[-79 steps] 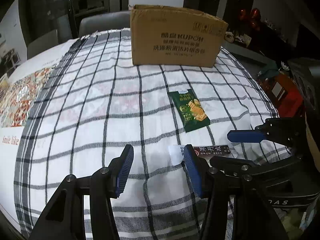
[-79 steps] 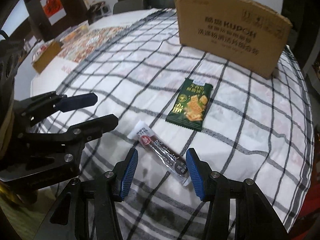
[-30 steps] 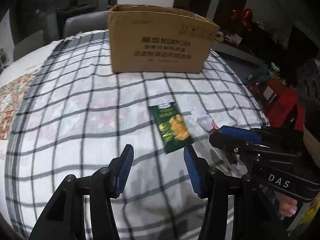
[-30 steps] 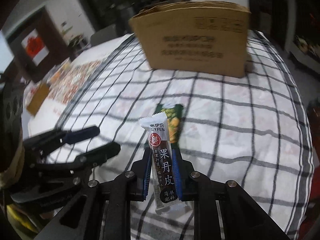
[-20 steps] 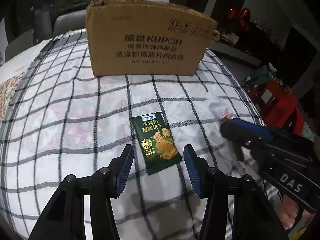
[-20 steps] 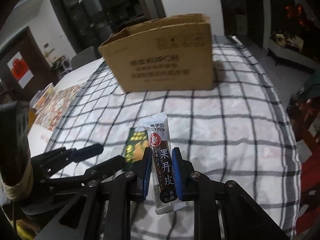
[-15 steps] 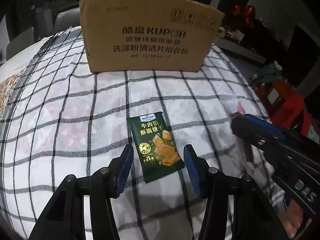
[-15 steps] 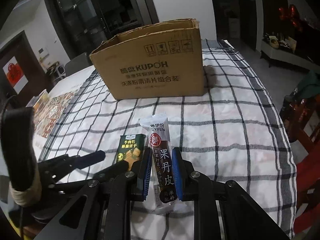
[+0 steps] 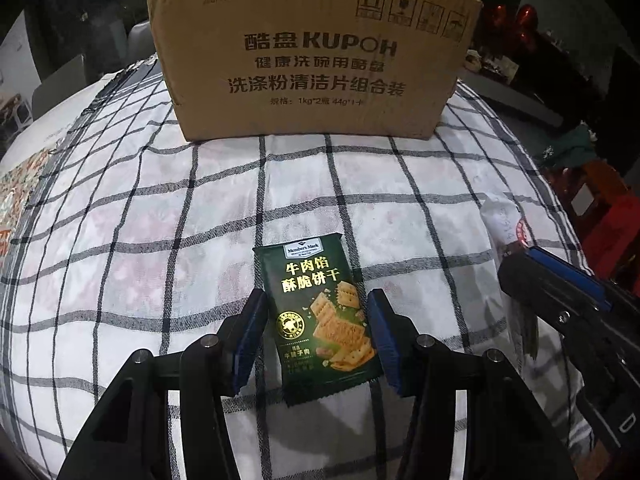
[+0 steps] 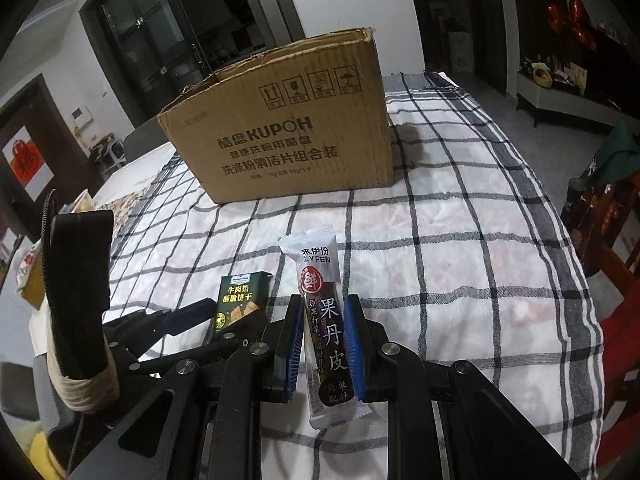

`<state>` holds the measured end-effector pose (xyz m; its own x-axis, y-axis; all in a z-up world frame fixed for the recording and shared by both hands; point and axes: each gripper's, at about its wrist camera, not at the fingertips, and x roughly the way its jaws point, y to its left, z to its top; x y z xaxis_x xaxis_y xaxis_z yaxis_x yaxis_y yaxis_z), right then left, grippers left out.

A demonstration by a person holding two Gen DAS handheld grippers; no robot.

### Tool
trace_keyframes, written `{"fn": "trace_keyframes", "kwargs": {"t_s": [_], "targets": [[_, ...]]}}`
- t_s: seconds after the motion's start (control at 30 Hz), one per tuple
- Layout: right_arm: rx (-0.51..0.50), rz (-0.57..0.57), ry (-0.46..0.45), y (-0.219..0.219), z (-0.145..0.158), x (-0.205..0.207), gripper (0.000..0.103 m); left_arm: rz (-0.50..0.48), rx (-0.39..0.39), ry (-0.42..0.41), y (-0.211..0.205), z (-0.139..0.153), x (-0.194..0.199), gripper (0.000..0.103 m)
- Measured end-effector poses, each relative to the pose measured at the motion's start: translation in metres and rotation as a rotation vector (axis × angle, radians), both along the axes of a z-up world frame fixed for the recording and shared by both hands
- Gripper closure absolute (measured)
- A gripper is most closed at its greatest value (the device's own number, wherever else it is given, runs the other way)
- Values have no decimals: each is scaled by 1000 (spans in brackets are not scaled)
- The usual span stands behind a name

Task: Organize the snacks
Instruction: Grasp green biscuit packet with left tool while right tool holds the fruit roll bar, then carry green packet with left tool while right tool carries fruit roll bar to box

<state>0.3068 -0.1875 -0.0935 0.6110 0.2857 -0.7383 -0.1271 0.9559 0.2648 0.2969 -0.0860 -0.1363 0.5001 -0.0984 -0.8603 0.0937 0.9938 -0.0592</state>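
Note:
A dark green cracker packet [image 9: 320, 312] lies flat on the checked tablecloth [image 9: 160, 220]. My left gripper [image 9: 315, 304] is open and straddles the packet's lower half, with a gap showing at the left pad. My right gripper [image 10: 324, 312] is shut on a brown and white fruit-leather bar [image 10: 320, 280], held upright above the cloth. The left wrist view shows the bar's white end [image 9: 504, 220] sticking out of the right gripper at the right edge. The green packet [image 10: 240, 300] lies left of the bar. A brown cardboard box [image 9: 312, 60] [image 10: 280, 136] stands behind, open at the top.
The table's right edge drops off near red furniture [image 10: 600, 220] and a dark green cloth [image 10: 616, 152]. Patterned paper [image 9: 16, 192] covers the table's far left. Grey chairs [image 9: 60, 84] stand behind the table.
My right gripper closed on the bar and lifted it off the cloth. My left gripper moved forward and down until the green packet lay between its fingers. The box looms nearer in both views.

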Motion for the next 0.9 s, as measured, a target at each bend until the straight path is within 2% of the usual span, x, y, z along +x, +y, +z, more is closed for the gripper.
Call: {"fn": "trace_keyframes", "kwargs": {"t_s": [0.17,0.43,0.9], "targets": [[2,9,5,3,-1,0,81,-2,0,1,1,-1,0,57],[-5,18,5,8,1,-1,81,-13,-50,-9,11,2,-5,58],[4,28,-21,13,21,-10,81,-33,-122,-104,27,46,-24,58]]}}
